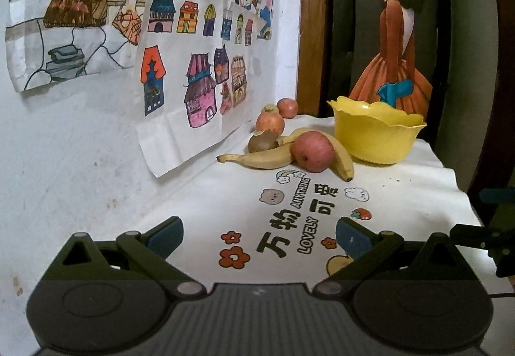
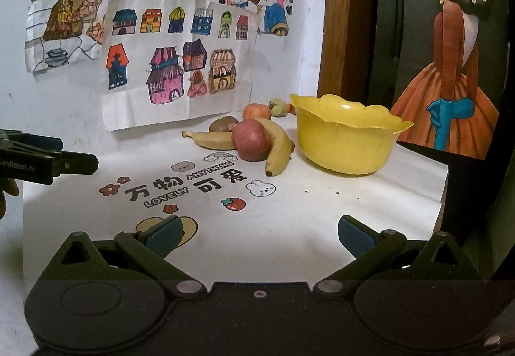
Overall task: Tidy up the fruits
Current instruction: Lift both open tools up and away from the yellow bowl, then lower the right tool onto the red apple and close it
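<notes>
1. The surface [image 2: 322, 211] is draped in a white cloth printed with cartoon animals, flowers and lettering, and fills the lower middle of both frames.
2. Behind it, a white wall carries children's drawings [image 2: 180, 66] at upper left; a picture of a girl in an orange dress [image 2: 450, 92] stands at right.
3. The yellow bowl [image 2: 344, 143] sits right of centre; nothing shows inside it.
4. Just left of it lie two bananas [image 2: 276, 147], a red apple [image 2: 252, 140] resting against them, a kiwi [image 2: 222, 124] and more apples [image 2: 256, 111] behind.
5. The left hand-held gripper [image 1: 259, 235] and right hand-held gripper [image 2: 259, 233] are both spread wide and hold nothing, over the near cloth, well apart from the fruit.
</notes>
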{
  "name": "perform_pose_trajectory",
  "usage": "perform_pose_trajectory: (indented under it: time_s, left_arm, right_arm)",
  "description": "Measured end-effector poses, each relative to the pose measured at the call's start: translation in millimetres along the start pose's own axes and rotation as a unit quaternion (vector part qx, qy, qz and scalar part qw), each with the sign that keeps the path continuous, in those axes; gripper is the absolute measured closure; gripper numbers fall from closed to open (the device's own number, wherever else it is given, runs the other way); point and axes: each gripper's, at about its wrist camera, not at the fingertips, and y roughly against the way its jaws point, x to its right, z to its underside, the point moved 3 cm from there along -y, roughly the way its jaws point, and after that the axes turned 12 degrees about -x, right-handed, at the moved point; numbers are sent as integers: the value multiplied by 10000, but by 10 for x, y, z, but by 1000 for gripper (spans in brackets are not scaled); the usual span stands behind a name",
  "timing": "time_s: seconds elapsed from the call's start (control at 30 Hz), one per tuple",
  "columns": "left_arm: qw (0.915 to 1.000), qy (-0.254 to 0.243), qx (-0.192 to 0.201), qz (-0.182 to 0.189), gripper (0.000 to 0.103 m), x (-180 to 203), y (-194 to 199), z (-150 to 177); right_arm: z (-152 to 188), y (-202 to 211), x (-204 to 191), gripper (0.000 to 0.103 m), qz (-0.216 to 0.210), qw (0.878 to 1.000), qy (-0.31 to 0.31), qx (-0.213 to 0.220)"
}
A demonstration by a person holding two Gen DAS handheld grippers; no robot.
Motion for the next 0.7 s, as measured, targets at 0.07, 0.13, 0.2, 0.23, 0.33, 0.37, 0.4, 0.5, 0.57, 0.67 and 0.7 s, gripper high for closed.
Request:
perform_pose_trajectory:
  time_s: [0.07,0.13,0.2,0.23,0.33,0.37,0.4,0.5,0.57,0.67,0.7]
  left_arm:
    - [10000,-32,-37,-29,0,-27,-51,-30]
    - [9999,-94,-88,-86,0,-44,-110,-71]
    - [9995,-216,-116,-176,0,-56,-181,-150]
    - [9993,-279,-122,-218,0,-65,-219,-195]
    - [9983,-465,-118,-328,0,-92,-369,-367]
    - [9980,-523,-99,-336,0,-100,-417,-421]
    - [9977,-583,-71,-346,0,-105,-477,-485]
    - [9962,-814,34,-321,0,-94,-674,-659]
    - [9945,-1001,31,-306,0,-71,-840,-750]
    - [9916,-1267,-16,-254,0,-24,-1069,-837]
    - [9901,-1380,-24,-256,0,-2,-1146,-864]
  right_arm:
    - [-16,-37,6,1,-8,10000,31,-34]
    - [-54,-95,19,1,-37,9999,100,-77]
    - [-118,-172,40,1,-68,9997,203,-103]
    - [-150,-206,51,1,-91,9996,266,-101]
    - [-299,-360,54,1,-146,9981,599,-69]
    - [-357,-413,44,1,-178,9972,728,-35]
    - [-420,-473,35,1,-205,9962,851,11]
    - [-613,-697,9,1,-186,9930,1162,122]
    - [-746,-899,4,1,-183,9909,1324,172]
    - [-917,-1172,0,5,-268,9892,1434,127]
    - [-965,-1253,-4,5,-296,9881,1498,167]
